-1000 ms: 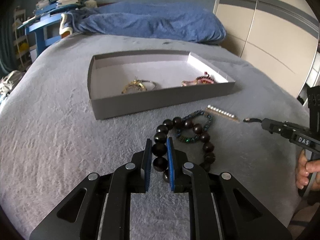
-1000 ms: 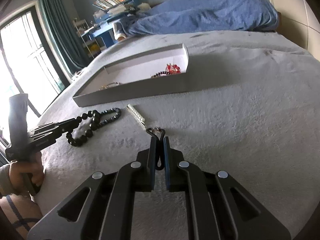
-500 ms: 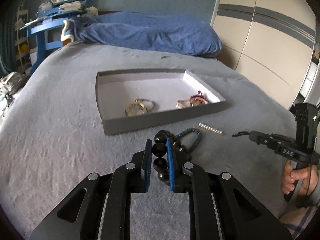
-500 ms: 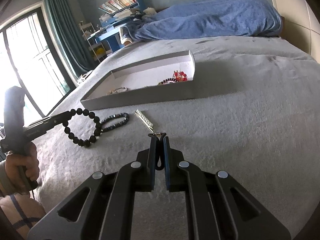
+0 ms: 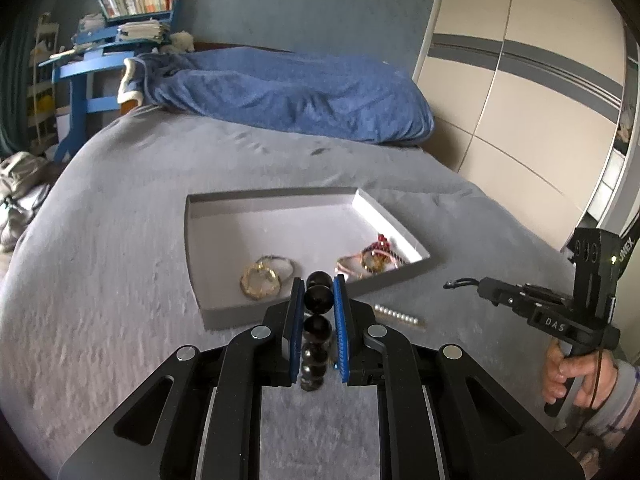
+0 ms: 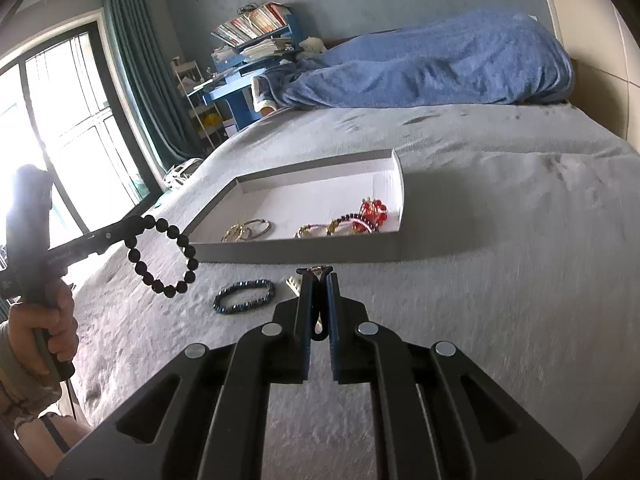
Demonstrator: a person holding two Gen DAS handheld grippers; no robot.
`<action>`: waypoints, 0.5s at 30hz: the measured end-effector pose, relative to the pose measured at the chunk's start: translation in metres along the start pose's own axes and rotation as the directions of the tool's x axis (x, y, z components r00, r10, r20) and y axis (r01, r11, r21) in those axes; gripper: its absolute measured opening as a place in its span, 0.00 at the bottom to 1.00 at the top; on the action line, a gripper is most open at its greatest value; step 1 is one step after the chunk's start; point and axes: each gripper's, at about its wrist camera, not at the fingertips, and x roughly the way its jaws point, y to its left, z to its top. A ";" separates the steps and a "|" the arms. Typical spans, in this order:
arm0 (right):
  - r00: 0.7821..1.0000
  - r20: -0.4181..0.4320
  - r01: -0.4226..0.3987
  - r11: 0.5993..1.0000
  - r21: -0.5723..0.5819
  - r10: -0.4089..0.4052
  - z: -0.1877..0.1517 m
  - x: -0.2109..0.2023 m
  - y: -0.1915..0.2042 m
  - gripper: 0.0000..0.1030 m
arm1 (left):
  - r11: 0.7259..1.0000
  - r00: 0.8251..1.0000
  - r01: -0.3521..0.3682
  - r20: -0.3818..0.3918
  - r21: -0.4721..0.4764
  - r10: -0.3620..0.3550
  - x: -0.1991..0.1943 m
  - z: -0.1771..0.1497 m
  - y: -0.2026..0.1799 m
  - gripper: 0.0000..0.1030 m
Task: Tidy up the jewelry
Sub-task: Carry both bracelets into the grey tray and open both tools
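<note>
My left gripper is shut on a black bead bracelet and holds it in the air in front of the grey tray. In the right wrist view the bracelet hangs as a loop from the left gripper. The tray holds a gold bracelet and a pink and red bracelet. My right gripper is shut on a small black clasp piece, above the bed. A dark blue bracelet and a pearl bar lie on the bed before the tray.
The grey bed cover lies all around the tray. A blue blanket is heaped at the far end. A blue shelf with books stands behind. A wardrobe is on the right, a window on the left.
My left gripper has lifted the black bead bracelet off the bed and carried it up toward the tray. The blue bracelet stayed on the bed. The right gripper rose slightly, still shut.
</note>
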 end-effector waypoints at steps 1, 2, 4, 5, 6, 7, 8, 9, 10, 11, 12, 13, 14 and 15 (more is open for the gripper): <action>1.000 0.000 0.001 1.000 -0.003 -0.001 0.002 0.000 0.000 0.07 | 1.000 1.000 0.000 0.007 -0.002 0.000 0.001 0.004 0.000 0.15; 1.000 0.000 0.002 1.000 -0.008 -0.002 0.006 0.002 0.001 0.07 | 1.000 1.000 0.000 0.011 -0.002 0.000 0.001 0.007 0.000 0.15; 1.000 -0.003 0.002 1.000 -0.016 -0.002 0.012 0.007 0.000 0.07 | 1.000 1.000 -0.003 0.023 -0.002 0.003 0.002 0.015 -0.001 0.15; 1.000 -0.005 0.002 1.000 -0.018 -0.002 0.013 0.007 0.001 0.07 | 1.000 1.000 -0.005 0.027 -0.001 0.005 0.003 0.018 -0.002 0.15; 1.000 -0.008 0.002 1.000 -0.020 -0.002 0.016 0.009 0.001 0.07 | 1.000 1.000 -0.008 0.030 0.000 0.008 0.004 0.021 -0.002 0.15; 1.000 -0.011 0.002 1.000 -0.021 -0.002 0.019 0.013 0.001 0.07 | 1.000 0.999 -0.009 0.035 -0.001 0.009 0.005 0.026 -0.002 0.15; 1.000 -0.013 0.001 1.000 -0.023 -0.002 0.022 0.015 0.001 0.07 | 1.000 0.999 -0.010 0.038 -0.001 0.010 0.006 0.029 -0.002 0.15; 1.000 -0.016 0.001 1.000 -0.024 -0.001 0.024 0.019 0.001 0.07 | 1.000 0.999 -0.011 0.042 -0.001 0.011 0.008 0.033 -0.002 0.15; 1.000 -0.020 0.000 1.000 -0.026 -0.001 0.026 0.022 0.001 0.07 | 1.000 0.999 -0.012 0.047 -0.002 0.012 0.009 0.037 -0.003 0.15; 1.000 -0.023 0.002 1.000 -0.030 -0.003 0.029 0.026 0.001 0.07 | 1.000 0.999 -0.013 0.051 -0.002 0.013 0.011 0.041 -0.003 0.15; 1.000 -0.027 0.004 0.999 -0.032 -0.005 0.031 0.030 0.000 0.07 | 1.000 0.998 -0.014 0.055 -0.003 0.014 0.012 0.045 -0.003 0.15; 0.999 -0.034 0.005 0.999 -0.035 -0.007 0.034 0.035 0.000 0.07 | 1.000 0.998 -0.015 0.058 -0.006 0.016 0.014 0.048 -0.003 0.15; 0.999 -0.039 0.007 0.999 -0.038 -0.009 0.035 0.039 0.000 0.07 | 1.000 0.998 -0.017 0.059 -0.008 0.017 0.016 0.050 -0.003 0.15; 0.999 -0.044 0.010 0.999 -0.042 -0.011 0.036 0.043 0.000 0.07 | 1.000 0.998 -0.021 0.062 -0.014 0.021 0.019 0.052 -0.002 0.15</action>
